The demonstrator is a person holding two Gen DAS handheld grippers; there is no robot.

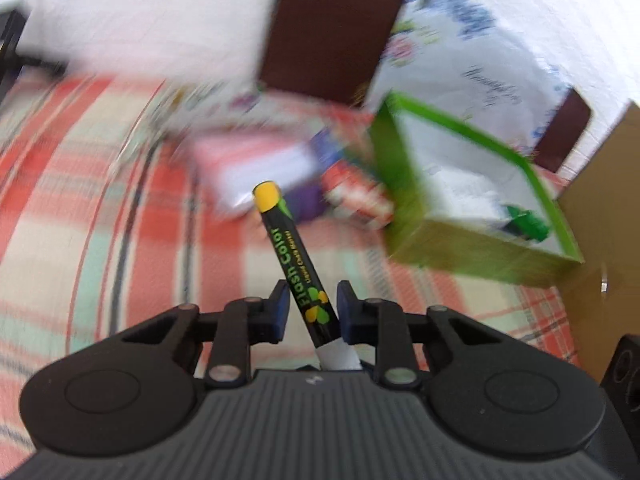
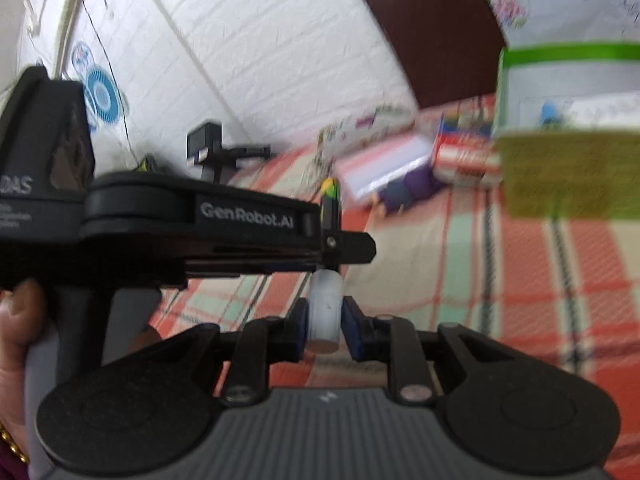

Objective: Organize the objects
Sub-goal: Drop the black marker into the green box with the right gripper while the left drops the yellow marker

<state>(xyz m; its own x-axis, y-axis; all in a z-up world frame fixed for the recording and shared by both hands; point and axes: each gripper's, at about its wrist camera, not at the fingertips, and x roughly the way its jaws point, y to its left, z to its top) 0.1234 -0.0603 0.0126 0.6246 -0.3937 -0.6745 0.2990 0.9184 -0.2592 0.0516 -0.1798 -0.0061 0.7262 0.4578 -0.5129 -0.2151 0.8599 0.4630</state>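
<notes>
Left wrist view: a green-rimmed box (image 1: pixel 476 196) was seen tilted on the plaid cloth (image 1: pixel 120 208), a green item (image 1: pixel 526 222) and blurred white contents inside. The left gripper (image 1: pixel 312 308) was clamped on a black Flash Color chalk marker (image 1: pixel 294 256), yellow end up.

Right wrist view: the right gripper (image 2: pixel 325 322) was closed on the marker's white cap (image 2: pixel 326 308) below the left gripper. The box's contents were smeared beyond telling. A hand (image 2: pixel 20 328) was cut off at the left edge.

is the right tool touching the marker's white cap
Touching. The right wrist view shows the right tool with its pads pressed on both sides of the white cap.
</notes>
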